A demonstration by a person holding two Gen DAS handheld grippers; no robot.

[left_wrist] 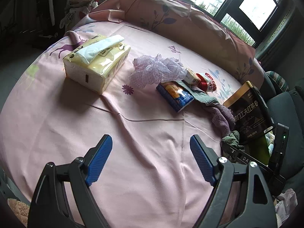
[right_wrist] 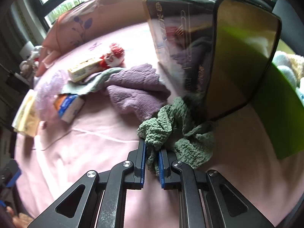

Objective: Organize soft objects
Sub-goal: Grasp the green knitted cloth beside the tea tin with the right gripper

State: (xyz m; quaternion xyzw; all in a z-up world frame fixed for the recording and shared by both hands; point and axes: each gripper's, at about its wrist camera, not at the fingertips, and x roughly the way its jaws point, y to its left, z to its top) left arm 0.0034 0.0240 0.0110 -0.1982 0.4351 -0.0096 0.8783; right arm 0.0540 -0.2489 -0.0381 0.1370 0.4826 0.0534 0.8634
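Right gripper (right_wrist: 152, 152): the jaws are pinched on a fold of the crumpled green cloth (right_wrist: 171, 131), which lies on the pink bed sheet (right_wrist: 85, 152) against the base of the dark tea tin (right_wrist: 218, 57). Left gripper (left_wrist: 151, 142): the jaws are spread wide above bare sheet, with nothing between them. A purple towel (right_wrist: 136, 93) is seen just behind the green cloth, touching a grey-green cloth (right_wrist: 95, 83) on which a small yellow packet (right_wrist: 83, 70) rests. A blue tissue pack (left_wrist: 175, 96), a lilac mesh puff (left_wrist: 157, 69) and a red-and-white knitted item (left_wrist: 207, 81) are grouped mid-bed; a large yellow tissue pack (left_wrist: 96, 64) stands apart to the left
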